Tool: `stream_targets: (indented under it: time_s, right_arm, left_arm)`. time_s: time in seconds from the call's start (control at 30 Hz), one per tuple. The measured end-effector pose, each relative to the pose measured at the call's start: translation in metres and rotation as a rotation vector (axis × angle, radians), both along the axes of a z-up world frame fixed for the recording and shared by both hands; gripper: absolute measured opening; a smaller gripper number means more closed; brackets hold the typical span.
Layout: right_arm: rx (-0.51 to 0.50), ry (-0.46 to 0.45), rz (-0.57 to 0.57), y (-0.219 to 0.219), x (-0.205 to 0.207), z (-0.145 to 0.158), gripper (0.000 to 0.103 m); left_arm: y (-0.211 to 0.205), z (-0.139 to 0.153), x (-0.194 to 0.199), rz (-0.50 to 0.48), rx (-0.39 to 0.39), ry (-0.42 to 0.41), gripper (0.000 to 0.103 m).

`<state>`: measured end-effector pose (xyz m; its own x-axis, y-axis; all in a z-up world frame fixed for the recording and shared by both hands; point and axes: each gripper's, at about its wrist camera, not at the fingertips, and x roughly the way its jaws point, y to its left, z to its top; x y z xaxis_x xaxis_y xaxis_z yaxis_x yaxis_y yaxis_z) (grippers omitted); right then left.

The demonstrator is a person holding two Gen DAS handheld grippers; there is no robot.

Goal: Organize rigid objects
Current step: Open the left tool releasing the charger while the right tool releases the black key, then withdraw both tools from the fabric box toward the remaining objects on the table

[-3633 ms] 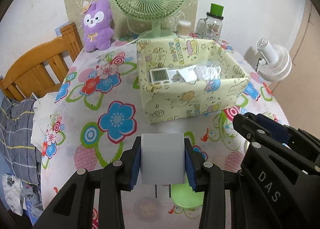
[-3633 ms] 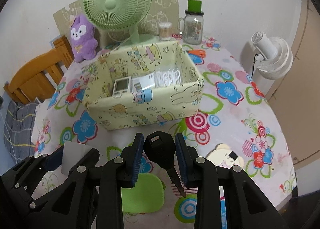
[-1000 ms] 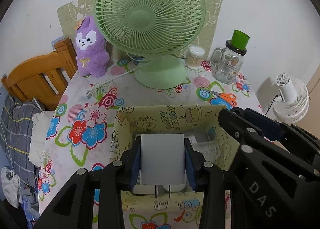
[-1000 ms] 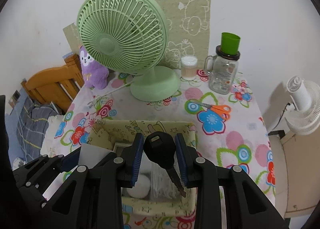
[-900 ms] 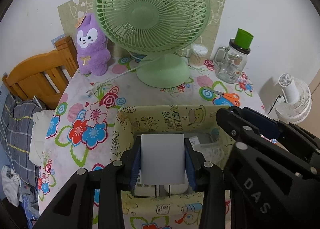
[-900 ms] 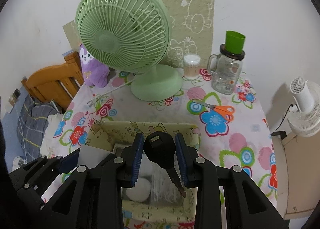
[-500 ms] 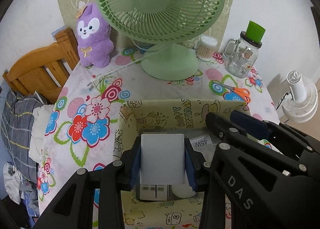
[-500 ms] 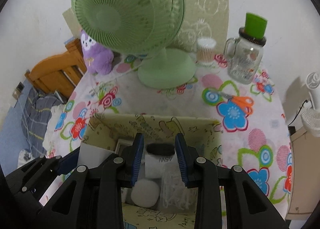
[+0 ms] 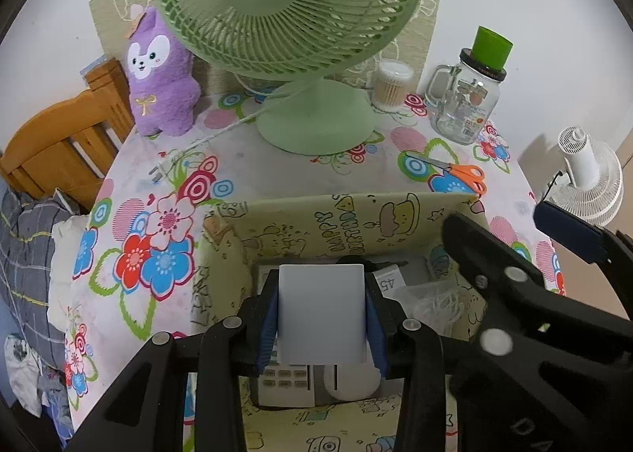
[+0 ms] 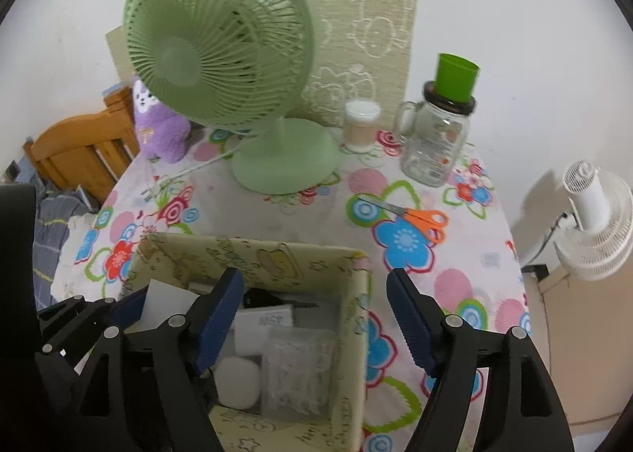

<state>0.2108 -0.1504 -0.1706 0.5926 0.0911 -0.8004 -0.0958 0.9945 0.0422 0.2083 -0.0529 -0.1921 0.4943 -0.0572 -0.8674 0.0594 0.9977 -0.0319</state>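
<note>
The left gripper (image 9: 321, 317) hangs over the yellow patterned box (image 9: 336, 214), jaws clamped on a white rectangular adapter (image 9: 321, 313) held upright, long axis vertical, two prongs pointing down. The right gripper (image 10: 312, 317) spreads its jaws wide and empty above the same box, right finger outside the box's right wall. Inside lies the black key (image 10: 269, 298) against the far wall, long axis left to right, blade toward the right; its head is partly hidden by the left finger. Beneath sit a white keypad device (image 9: 285, 377), half covered, and a clear bag (image 10: 296, 369) with blurred contents. Bare tablecloth (image 10: 285, 222) opens beyond the box up to the green fan (image 10: 221, 56).
</note>
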Motion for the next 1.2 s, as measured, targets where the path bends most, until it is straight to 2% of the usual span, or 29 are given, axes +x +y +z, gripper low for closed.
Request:
stream_targets:
  time_s: [0.27,0.6,0.63,0.7,0.8,1.2]
  right_arm:
    - [-0.004,0.045,-0.080,-0.019,-0.002,-0.014,0.078]
    - [0.007,0.079,-0.103,-0.019,0.002,-0.027,0.078]
    - [0.012,0.080,-0.102,-0.019,0.002,-0.027,0.078]
    - [0.016,0.082,-0.102,-0.018,0.001,-0.027,0.078]
    - [0.018,0.081,-0.104,-0.018,-0.001,-0.025,0.078]
    - [0.021,0.029,-0.136,-0.019,-0.034,0.001,0.078]
  left_arm:
    - [-0.006,-0.018,0.013,-0.022,-0.001,0.029,0.040]
    - [-0.007,-0.032,0.022,-0.029,0.013,0.041,0.045]
    - [-0.006,-0.033,0.022,-0.031,0.012,0.044,0.047]
    - [-0.005,-0.032,0.021,-0.037,0.016,0.045,0.067]
    - [-0.007,-0.025,0.015,-0.050,0.028,0.018,0.078]
    - [0.002,0.005,-0.017,-0.045,0.045,-0.053,0.098]
